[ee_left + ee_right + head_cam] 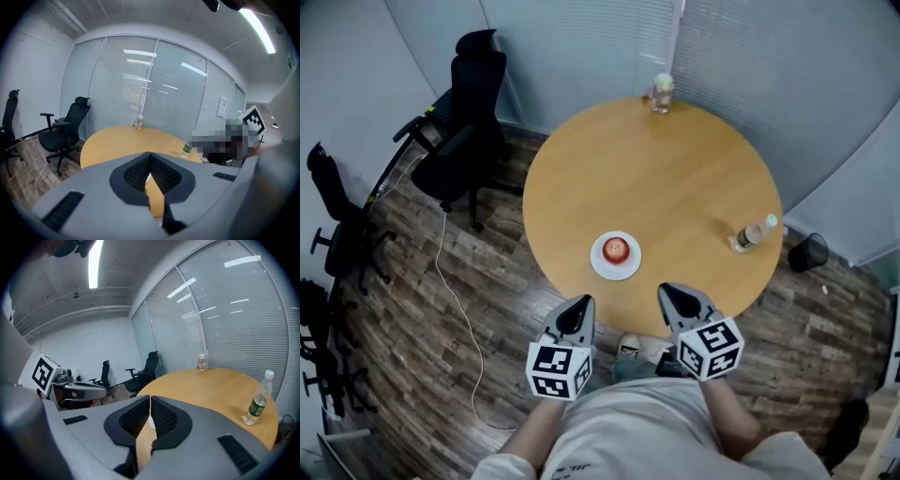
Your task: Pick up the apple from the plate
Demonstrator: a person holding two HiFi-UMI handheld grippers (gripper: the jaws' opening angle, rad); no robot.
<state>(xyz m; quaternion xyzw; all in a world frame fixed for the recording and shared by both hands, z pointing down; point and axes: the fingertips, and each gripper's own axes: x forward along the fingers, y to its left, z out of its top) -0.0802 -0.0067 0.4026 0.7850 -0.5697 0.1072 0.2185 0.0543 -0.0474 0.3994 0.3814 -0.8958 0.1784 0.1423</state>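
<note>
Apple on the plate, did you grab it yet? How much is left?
Not yet. Done: nothing so far; the apple sits on the white plate near the front edge of the table. In hand: the left gripper and right gripper hover just short of the plate, both jaws shut and empty. Left: open one gripper's jaws, reach the apple, close and lift.

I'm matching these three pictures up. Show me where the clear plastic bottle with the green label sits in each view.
Head view: clear plastic bottle with the green label, right of centre, near the round wooden table's right edge.
Left gripper view: the bottle, right of centre, at the table's right end.
Right gripper view: the bottle, lower right, upright.
Shared landmark: small clear jar at the table's far edge.
</note>
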